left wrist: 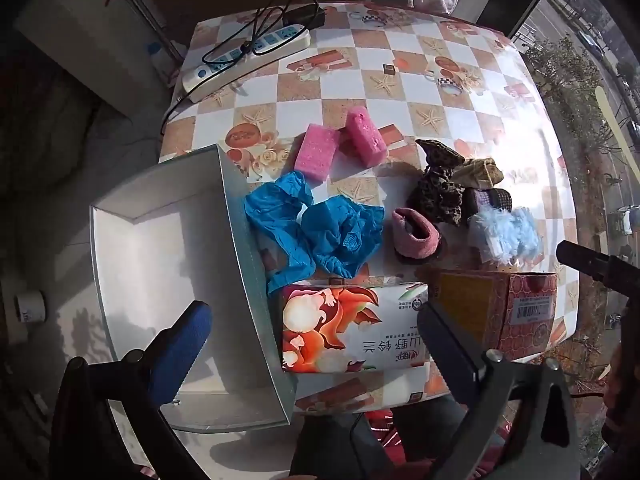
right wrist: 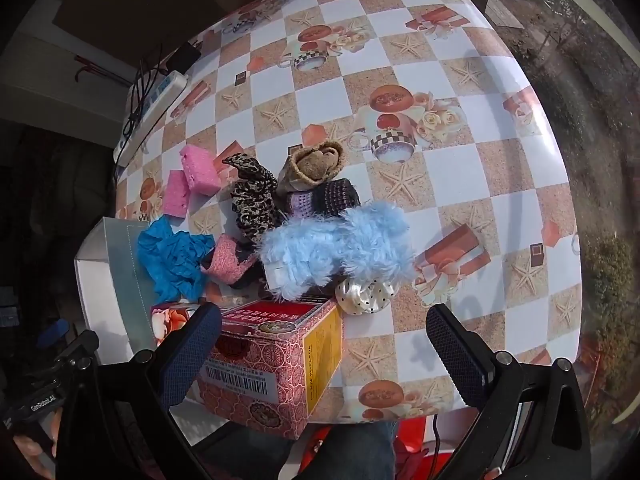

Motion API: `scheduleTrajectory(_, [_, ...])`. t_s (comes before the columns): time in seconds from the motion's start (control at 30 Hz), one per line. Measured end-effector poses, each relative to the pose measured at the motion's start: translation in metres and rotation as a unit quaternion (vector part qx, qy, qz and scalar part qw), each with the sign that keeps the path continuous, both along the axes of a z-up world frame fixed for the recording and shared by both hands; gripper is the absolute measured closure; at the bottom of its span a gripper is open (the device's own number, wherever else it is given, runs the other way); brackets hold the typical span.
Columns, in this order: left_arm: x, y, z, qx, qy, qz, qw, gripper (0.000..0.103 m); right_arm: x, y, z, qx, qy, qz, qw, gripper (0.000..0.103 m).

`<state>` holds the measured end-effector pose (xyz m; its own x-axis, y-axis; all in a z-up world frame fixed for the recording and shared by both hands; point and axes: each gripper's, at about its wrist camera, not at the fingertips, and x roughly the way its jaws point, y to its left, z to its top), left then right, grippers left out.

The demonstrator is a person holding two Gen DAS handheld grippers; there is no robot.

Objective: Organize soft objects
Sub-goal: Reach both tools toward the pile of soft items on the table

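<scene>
While both grippers hung over the near edge of the table [right wrist: 460, 80], the left gripper [left wrist: 316, 344] and the right gripper [right wrist: 324, 344] each had their jaws wide open and held nothing. Soft things lay in a bunch in the middle: two pink sponges [left wrist: 318, 152], crumpled blue plastic [left wrist: 320, 232], a leopard scrunchie [right wrist: 254, 200] and a fluffy blue scrunchie [right wrist: 336, 248]. A white box [left wrist: 160, 248] sat on the left, just beside the blue plastic.
</scene>
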<state>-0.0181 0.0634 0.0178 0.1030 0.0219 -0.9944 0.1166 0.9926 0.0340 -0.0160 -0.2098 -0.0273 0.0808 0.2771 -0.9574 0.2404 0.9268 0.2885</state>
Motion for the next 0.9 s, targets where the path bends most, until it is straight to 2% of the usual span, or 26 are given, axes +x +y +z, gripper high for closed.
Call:
scheduleTrajectory(0.17, [0.005, 0.008, -0.008, 0.009, 0.009, -0.011, 0.9999, 0.0, 0.007, 0.023, 0.003, -0.024, 0.004, 0.013, 1.0, 0.0])
scheduleTrajectory(0.37, [0.008, 0.022, -0.017, -0.012, 0.023, 0.008, 0.9996, 0.0, 0.014, 0.049, 0.006, -0.05, 0.015, 0.04, 0.998, 0.0])
scheduleTrajectory(0.6, [0.021, 0.029, -0.022, -0.017, 0.027, 0.022, 0.9993, 0.0, 0.022, 0.053, 0.003, -0.076, 0.032, 0.053, 0.995, 0.0])
scheduleTrajectory(0.9, [0.065, 0.007, -0.031, 0.001, 0.016, -0.003, 0.9999, 0.0, 0.044, 0.033, -0.005, -0.069, 0.053, 0.057, 0.995, 0.0])
